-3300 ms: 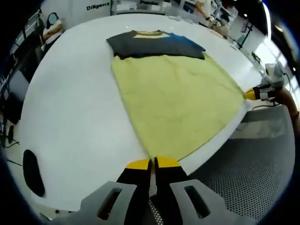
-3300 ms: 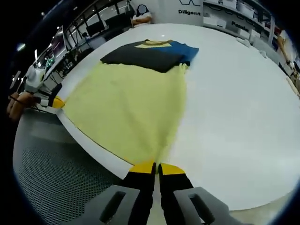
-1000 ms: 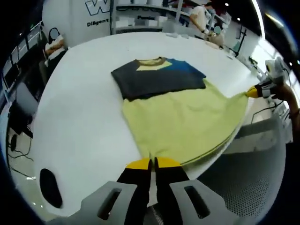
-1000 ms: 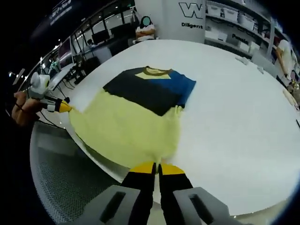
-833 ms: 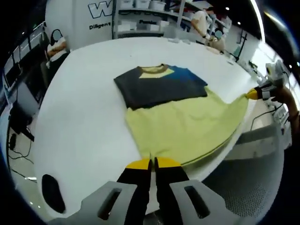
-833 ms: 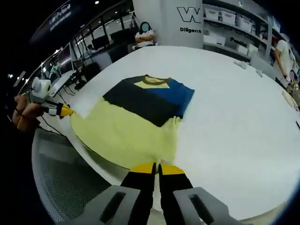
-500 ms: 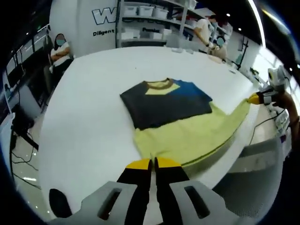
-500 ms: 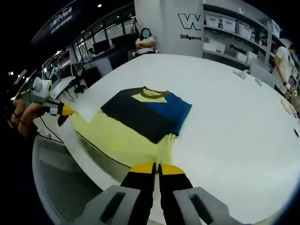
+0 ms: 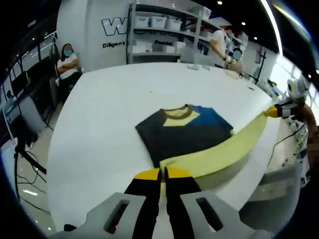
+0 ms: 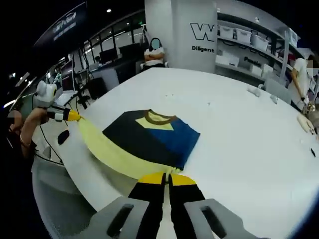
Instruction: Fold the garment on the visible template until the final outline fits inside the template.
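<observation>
Since the earlier frames the yellow hem is rising off the table and travelling toward the collar, so far less yellow is lying flat and the body is shrinking to a narrow band. Nearest, the left gripper (image 9: 162,173) is clamped on one hem corner w/ jaws together, and the right gripper (image 10: 167,178) is pinching the other corner the same way; holding both corners is keeping the hem taut betw. them so the fold line stays straight across the shirt (image 9: 187,132). Just beyond, the yellow hem band (image 10: 117,154) is stretching as a raised strip from one gripper to the other. Past that, the dark and blue chest panel w/ collar (image 10: 158,118) is lying flat near the middle of the white table (image 10: 239,124), prob. as the anchor for the fold. No template outline is discernible on the table. Far off, shelving w/ bins (image 9: 164,22) and a seated person (image 10: 154,50) are sitting behind the table.
</observation>
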{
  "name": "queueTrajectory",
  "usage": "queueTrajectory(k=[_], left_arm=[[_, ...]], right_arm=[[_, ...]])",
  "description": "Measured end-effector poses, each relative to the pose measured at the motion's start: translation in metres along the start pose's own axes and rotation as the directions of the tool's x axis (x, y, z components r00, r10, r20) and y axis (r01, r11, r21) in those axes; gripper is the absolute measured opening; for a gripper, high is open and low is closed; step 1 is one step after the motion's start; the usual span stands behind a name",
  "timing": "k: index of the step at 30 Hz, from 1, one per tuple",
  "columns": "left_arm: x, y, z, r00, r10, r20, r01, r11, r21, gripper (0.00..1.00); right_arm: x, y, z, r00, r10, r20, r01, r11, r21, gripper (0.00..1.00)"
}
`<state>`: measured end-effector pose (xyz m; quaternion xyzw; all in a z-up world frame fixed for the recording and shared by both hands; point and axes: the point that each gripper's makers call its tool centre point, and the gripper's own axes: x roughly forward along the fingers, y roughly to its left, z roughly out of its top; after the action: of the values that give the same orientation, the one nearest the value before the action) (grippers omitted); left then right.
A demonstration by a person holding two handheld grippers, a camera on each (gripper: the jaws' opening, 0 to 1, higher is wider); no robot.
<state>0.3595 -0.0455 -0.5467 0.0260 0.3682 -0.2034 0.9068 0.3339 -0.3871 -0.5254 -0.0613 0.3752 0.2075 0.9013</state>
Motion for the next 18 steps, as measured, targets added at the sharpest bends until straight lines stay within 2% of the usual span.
queueTrajectory(k=[5, 8, 14, 18], left_arm=[[0.008, 0.005, 0.014, 1.0, -0.003, 0.011, 0.002, 1.0, 0.013, 0.0], [0.013, 0.006, 0.026, 1.0, -0.009, 0.026, 0.008, 1.0, 0.013, 0.0], [0.022, 0.009, 0.05, 0.998, -0.002, 0.056, 0.0, 0.999, 0.038, 0.0], [0.031, 0.015, 0.063, 0.997, 0.004, 0.081, -0.005, 1.0, 0.007, 0.0]], right_arm=[[0.006, -0.002, 0.009, 1.0, -0.004, 0.006, 0.004, 1.0, -0.006, 0.0], [0.01, -0.012, 0.016, 0.999, -0.044, 0.005, 0.044, 0.999, -0.022, 0.0], [0.016, -0.023, 0.038, 0.996, -0.063, 0.057, 0.062, 0.998, 0.018, 0.0], [0.024, -0.036, 0.044, 0.993, -0.092, 0.068, 0.088, 0.994, 0.058, 0.0]])
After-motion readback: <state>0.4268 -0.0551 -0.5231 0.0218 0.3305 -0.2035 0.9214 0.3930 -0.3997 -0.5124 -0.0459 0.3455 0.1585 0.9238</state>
